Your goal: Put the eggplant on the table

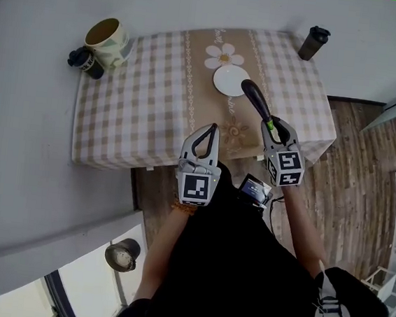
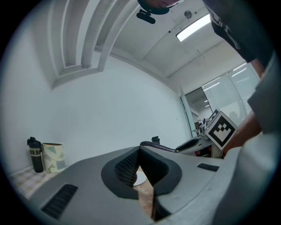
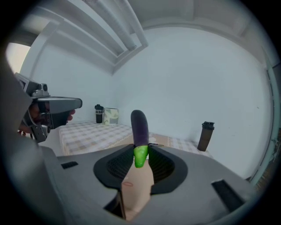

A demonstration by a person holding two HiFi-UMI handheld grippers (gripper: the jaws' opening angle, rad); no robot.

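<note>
The right gripper (image 3: 140, 153) clamps the eggplant (image 3: 139, 126) by its green stem, above the front edge of the table (image 1: 119, 104). Lower it gently beside the plate (image 1: 229, 80), then release. The left gripper (image 1: 211, 129) seems closed and empty.

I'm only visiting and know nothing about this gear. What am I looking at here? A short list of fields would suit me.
setting: table with a checked cloth
right gripper: shut on the green end of the eggplant, held off the table
left gripper: jaws together, nothing between them
on the table: white plate; cup and dark bottle at the far left corner; shaker bottle at the far right corner
task status: eggplant not yet set down
</note>
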